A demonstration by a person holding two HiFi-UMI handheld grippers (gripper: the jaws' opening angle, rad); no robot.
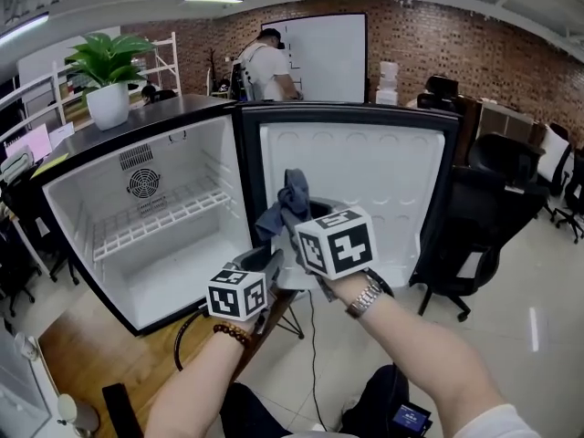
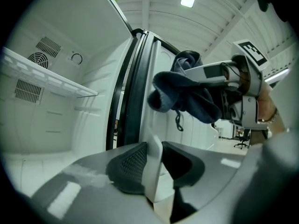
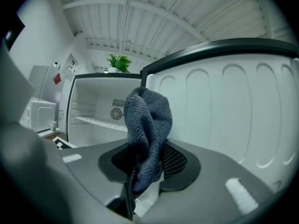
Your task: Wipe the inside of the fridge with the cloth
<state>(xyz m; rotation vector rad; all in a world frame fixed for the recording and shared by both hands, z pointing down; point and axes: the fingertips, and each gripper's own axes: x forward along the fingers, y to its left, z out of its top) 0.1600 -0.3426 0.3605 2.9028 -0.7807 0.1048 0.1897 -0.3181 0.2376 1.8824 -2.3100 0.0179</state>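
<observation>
Black mini fridge with a white interior stands with its white-lined door swung wide open. Right gripper: jaws closed partway, clamped on a bunched dark blue-grey terry cloth, which stands up out of the pads. Cloth is held in the air in front of the door's inner panel, outside the cabinet. Left gripper: jaws narrowed onto a thin white plastic edge low by the door. White wire shelf bare.

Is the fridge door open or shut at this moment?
Open. The door is swung wide to the right, exposing the white inside of the fridge and its wire shelf.
</observation>
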